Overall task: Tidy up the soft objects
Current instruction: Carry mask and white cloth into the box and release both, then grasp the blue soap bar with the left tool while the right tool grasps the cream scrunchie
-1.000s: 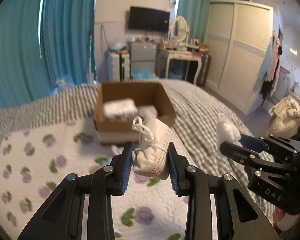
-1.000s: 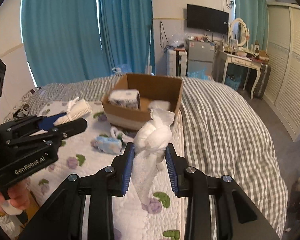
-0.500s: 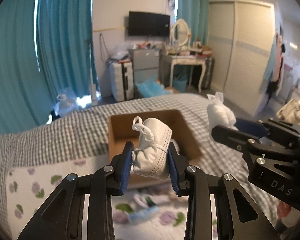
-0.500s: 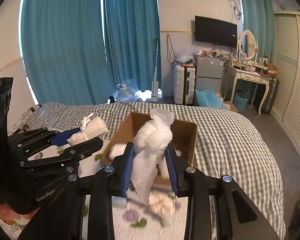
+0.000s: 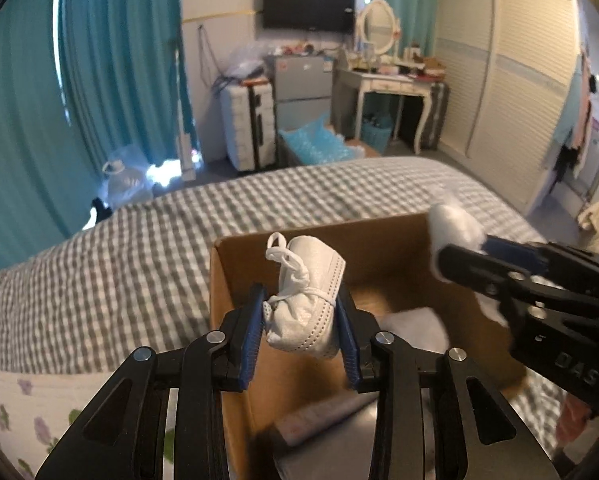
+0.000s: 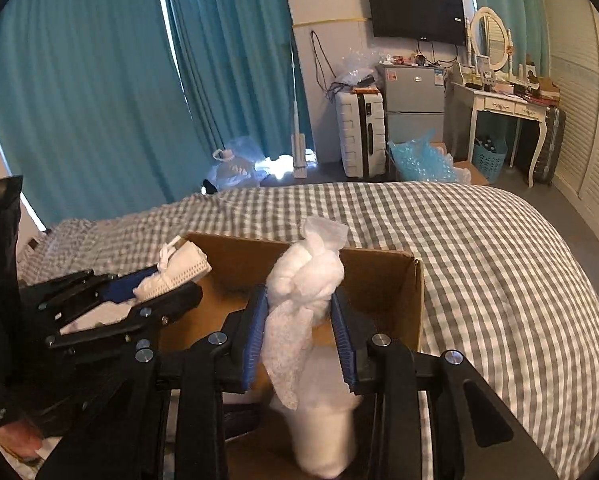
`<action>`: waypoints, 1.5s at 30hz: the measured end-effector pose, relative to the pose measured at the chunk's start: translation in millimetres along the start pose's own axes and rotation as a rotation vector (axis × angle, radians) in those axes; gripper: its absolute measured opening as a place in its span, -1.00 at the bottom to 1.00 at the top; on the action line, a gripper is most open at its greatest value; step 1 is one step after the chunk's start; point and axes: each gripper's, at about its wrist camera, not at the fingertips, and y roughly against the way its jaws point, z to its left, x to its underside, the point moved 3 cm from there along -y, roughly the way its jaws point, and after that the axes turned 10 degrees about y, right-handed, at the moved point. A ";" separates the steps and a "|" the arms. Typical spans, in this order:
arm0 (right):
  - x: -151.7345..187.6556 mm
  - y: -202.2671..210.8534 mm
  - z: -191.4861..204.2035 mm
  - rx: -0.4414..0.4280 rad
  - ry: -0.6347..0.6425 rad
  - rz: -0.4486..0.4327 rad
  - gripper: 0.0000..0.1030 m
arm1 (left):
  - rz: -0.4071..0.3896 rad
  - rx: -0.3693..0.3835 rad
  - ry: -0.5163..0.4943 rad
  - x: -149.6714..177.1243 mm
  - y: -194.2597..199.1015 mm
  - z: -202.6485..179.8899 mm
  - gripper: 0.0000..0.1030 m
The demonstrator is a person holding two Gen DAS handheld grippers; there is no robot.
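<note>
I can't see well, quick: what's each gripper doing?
Left gripper: shut on the white baby shoe.
Right gripper: shut on the white cotton bundle.

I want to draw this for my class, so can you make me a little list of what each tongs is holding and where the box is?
left tongs: shut on a white baby shoe, held above the box
right tongs: shut on a white knotted bag, also above the box
box: open cardboard box on the checked bed cover
inside box: some pale soft things, too blurry to name
room: teal curtains, TV on wall
</note>
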 end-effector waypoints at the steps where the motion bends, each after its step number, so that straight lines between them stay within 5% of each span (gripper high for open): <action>1: 0.9 -4.8 -2.0 0.011 0.007 0.003 -0.24 | 0.009 -0.039 0.002 0.3 -6.7 1.8 -0.26; 4: 3.9 -13.2 -10.2 0.015 -0.006 0.006 0.29 | 0.012 -0.058 0.008 2.2 -12.2 2.5 0.24; 6: 5.1 -12.1 -18.0 0.019 -0.040 -0.014 0.51 | 0.012 -0.047 0.011 3.8 -11.4 0.7 0.24; 15: -11.3 52.3 -27.3 0.063 -0.048 -0.088 0.55 | -0.059 -0.027 0.006 -9.4 45.5 -10.5 0.24; 25: -62.2 232.4 5.2 0.116 0.033 -0.262 0.57 | -0.370 -0.060 0.006 -46.1 244.5 -33.0 0.24; 28: -64.1 289.5 24.1 0.133 0.052 -0.296 0.74 | -0.430 -0.023 0.026 -41.3 305.9 -35.3 0.25; 31: -57.7 334.3 40.4 0.136 0.060 -0.308 0.82 | -0.500 -0.012 0.069 -26.5 360.4 -31.8 0.77; 32: -55.0 347.7 45.4 0.135 0.064 -0.320 0.87 | -0.525 0.003 0.072 -22.2 372.8 -28.6 0.77; 38: -29.1 394.2 71.0 0.150 0.096 -0.346 0.96 | -0.521 -0.024 0.034 7.7 399.6 -18.8 0.77; 45: 22.1 382.2 90.5 0.158 0.118 -0.325 0.96 | -0.428 -0.060 0.006 65.7 378.5 -10.6 0.77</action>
